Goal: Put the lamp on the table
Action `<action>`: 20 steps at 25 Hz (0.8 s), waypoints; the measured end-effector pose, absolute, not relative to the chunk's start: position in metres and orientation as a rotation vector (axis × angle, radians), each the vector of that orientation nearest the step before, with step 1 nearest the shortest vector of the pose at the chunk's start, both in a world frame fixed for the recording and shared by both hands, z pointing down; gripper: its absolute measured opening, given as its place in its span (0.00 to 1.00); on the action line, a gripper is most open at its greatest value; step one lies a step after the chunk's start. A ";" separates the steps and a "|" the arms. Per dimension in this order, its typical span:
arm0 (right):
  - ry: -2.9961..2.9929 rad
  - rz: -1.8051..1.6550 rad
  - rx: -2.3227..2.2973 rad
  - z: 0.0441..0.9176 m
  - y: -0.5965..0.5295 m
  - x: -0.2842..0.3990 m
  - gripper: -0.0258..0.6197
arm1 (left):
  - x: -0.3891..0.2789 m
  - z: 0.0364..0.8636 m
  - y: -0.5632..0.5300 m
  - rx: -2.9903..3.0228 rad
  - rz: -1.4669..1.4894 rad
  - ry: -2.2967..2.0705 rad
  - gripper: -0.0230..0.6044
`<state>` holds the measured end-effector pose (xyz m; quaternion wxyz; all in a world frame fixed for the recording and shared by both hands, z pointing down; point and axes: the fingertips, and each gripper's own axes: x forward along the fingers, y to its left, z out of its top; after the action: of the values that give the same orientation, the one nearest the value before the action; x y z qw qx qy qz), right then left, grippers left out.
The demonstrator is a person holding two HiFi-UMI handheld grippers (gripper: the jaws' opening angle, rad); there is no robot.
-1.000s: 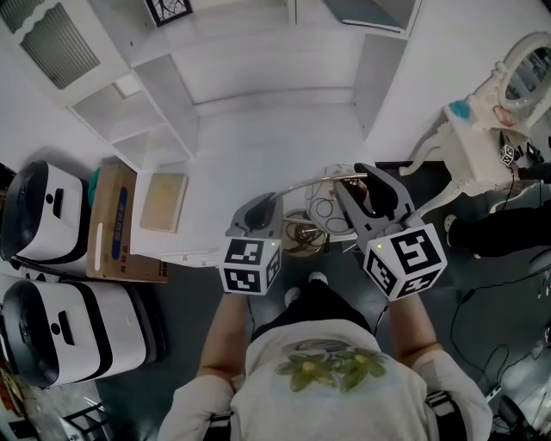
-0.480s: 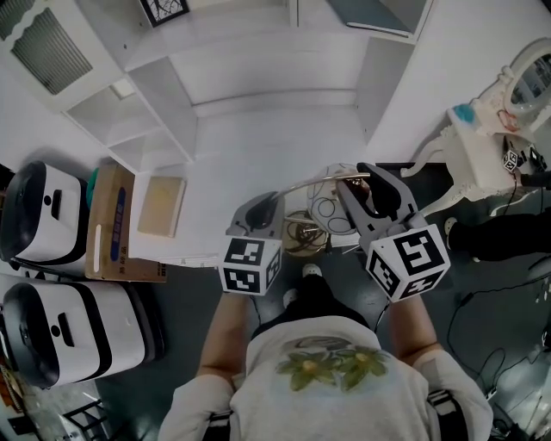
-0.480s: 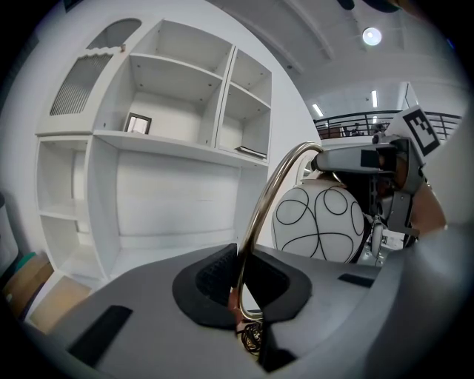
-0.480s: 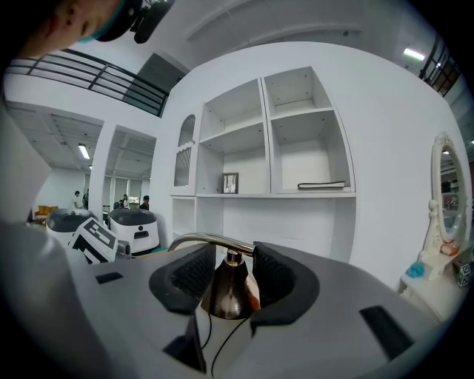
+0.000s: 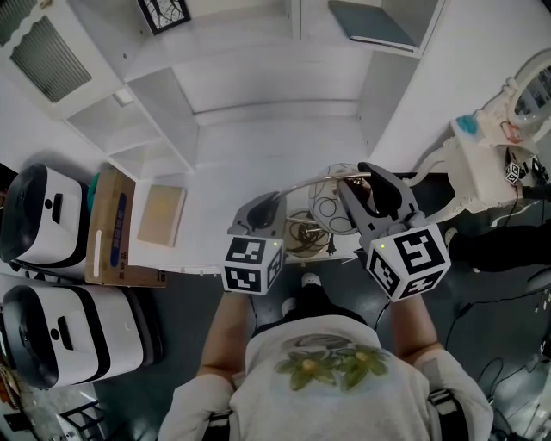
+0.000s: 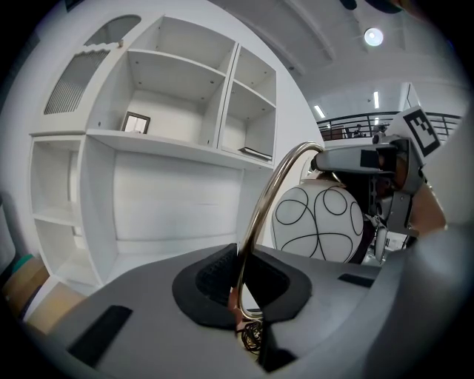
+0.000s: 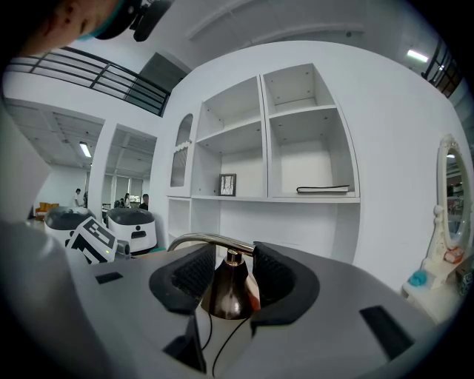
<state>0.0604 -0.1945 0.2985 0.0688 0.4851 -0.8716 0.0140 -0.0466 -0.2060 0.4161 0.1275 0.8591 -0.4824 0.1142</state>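
I hold the lamp between both grippers in front of the white table (image 5: 258, 146). Its thin curved metal arm (image 5: 303, 183) arches from left to right. My left gripper (image 5: 261, 212) is shut on the lower part of that arm (image 6: 268, 200). The white globe shade (image 6: 318, 222) with black swirl lines hangs at the arm's far end. My right gripper (image 5: 372, 191) is shut on the bronze cap (image 7: 229, 292) above the shade. A tangle of cord (image 5: 303, 232) hangs beneath the lamp.
A white shelf unit (image 5: 155, 95) rises behind the table, with a picture frame (image 5: 164, 10) and a book (image 5: 374, 26) on it. A cardboard box (image 5: 112, 224) and two white-and-black machines (image 5: 52, 211) stand at the left. A white vanity with a mirror (image 5: 495, 146) stands at the right.
Both grippers have carried the lamp a little closer to the white table. The grips on the arm and the cap look the same.
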 end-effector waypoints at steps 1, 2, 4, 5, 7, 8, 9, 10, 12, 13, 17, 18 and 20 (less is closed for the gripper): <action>-2.625 0.041 1.460 0.298 -0.197 0.060 0.31 | -0.046 0.416 -0.208 2.499 0.333 -1.403 0.10; -2.625 0.040 1.457 0.298 -0.200 0.060 0.31 | -0.046 0.416 -0.210 2.496 0.334 -1.402 0.10; -2.625 0.040 1.451 0.298 -0.204 0.060 0.31 | -0.046 0.417 -0.214 2.490 0.335 -1.402 0.10; -2.625 0.040 1.448 0.298 -0.207 0.060 0.31 | -0.047 0.417 -0.216 2.487 0.335 -1.403 0.10; -2.626 0.041 1.444 0.299 -0.211 0.059 0.31 | -0.047 0.418 -0.220 2.484 0.333 -1.406 0.10; -2.626 0.042 1.443 0.299 -0.213 0.059 0.31 | -0.047 0.418 -0.222 2.484 0.333 -1.407 0.10; -2.627 0.042 1.441 0.300 -0.215 0.060 0.31 | -0.047 0.419 -0.224 2.483 0.333 -1.408 0.10; -2.627 0.043 1.439 0.301 -0.217 0.060 0.31 | -0.046 0.419 -0.226 2.481 0.334 -1.408 0.10; -2.629 0.045 1.432 0.303 -0.221 0.059 0.31 | -0.046 0.422 -0.229 2.475 0.338 -1.405 0.10; -2.629 0.048 1.427 0.305 -0.223 0.059 0.31 | -0.047 0.424 -0.231 2.470 0.341 -1.403 0.10; -2.627 0.068 1.416 0.311 -0.229 0.058 0.31 | -0.047 0.430 -0.235 2.452 0.354 -1.397 0.10; -2.625 0.073 1.416 0.312 -0.231 0.059 0.31 | -0.047 0.432 -0.236 2.449 0.357 -1.395 0.10; -2.622 0.080 1.415 0.315 -0.233 0.059 0.31 | -0.047 0.434 -0.238 2.446 0.360 -1.393 0.10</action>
<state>0.0586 -0.2331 0.3147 0.0807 0.4731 -0.8769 0.0269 -0.0469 -0.2376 0.4337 0.1514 0.8520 -0.4852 0.1253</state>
